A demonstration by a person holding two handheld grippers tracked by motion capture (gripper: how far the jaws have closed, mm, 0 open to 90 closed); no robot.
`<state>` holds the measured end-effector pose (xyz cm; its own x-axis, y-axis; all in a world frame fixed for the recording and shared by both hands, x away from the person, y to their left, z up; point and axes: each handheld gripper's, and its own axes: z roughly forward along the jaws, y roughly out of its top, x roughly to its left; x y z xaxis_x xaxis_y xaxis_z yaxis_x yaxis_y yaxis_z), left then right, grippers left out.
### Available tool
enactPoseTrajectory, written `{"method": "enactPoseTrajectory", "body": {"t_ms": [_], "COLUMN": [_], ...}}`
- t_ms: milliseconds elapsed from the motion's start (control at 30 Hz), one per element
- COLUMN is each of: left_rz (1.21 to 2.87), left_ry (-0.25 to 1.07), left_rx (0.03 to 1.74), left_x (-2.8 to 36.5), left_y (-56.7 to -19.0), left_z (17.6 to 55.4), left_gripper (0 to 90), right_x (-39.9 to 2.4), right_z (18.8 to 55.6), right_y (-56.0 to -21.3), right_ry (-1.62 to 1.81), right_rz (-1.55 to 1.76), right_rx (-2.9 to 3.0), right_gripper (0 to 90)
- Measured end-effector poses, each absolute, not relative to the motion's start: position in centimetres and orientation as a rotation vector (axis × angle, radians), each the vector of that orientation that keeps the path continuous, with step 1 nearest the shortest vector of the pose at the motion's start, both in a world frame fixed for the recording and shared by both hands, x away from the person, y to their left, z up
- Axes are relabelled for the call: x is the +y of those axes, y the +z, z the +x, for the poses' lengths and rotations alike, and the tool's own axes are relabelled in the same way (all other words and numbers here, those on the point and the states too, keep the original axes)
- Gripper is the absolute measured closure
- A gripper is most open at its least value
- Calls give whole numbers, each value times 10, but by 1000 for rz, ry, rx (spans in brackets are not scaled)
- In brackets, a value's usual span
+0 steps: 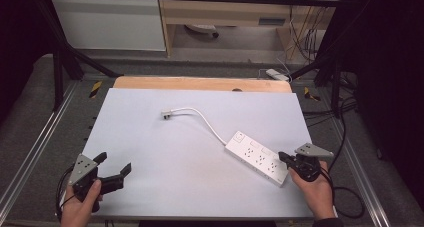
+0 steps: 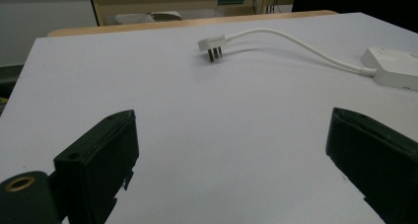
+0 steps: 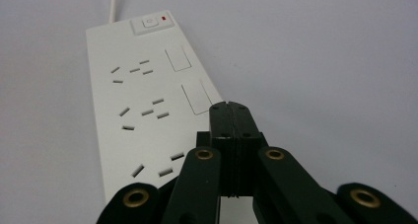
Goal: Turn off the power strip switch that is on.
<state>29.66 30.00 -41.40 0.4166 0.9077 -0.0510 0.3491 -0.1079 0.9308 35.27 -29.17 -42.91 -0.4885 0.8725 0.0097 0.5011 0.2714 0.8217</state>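
From the high view, I see a white power strip (image 1: 256, 158) lying slantwise on the pale table (image 1: 165, 152), its short cable (image 1: 207, 121) curving off to a plug (image 1: 166, 114) resting well apart from it. My right gripper (image 1: 286, 158) sits at the strip's near end, perhaps to steady it; my left gripper (image 1: 115, 169) hovers far from the strip at the table's near corner, apparently waiting.

In the left gripper view, the jaws stand wide apart, framing bare table, with the plug (image 2: 213, 47) lying prongs-down beyond and nothing between.

In the right gripper view, the jaws are pressed together, pinching nothing, just over the strip's (image 3: 143, 105) socket face, its switch (image 3: 150, 22) at the far end.
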Motion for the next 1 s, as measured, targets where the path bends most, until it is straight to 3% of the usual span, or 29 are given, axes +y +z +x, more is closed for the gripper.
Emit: {"method": "enactPoseTrajectory", "body": {"t_ms": [1000], "left_rz": [1671], "left_ry": [698], "left_rx": [1111], "left_x": [300], "left_y": [-414], "left_z": [297], "left_gripper": [60], "right_x": [-294], "right_z": [354], "right_y": [-435], "right_ry": [1049], "right_rz": [1252], "right_rx": [2109], "right_gripper": [900]}}
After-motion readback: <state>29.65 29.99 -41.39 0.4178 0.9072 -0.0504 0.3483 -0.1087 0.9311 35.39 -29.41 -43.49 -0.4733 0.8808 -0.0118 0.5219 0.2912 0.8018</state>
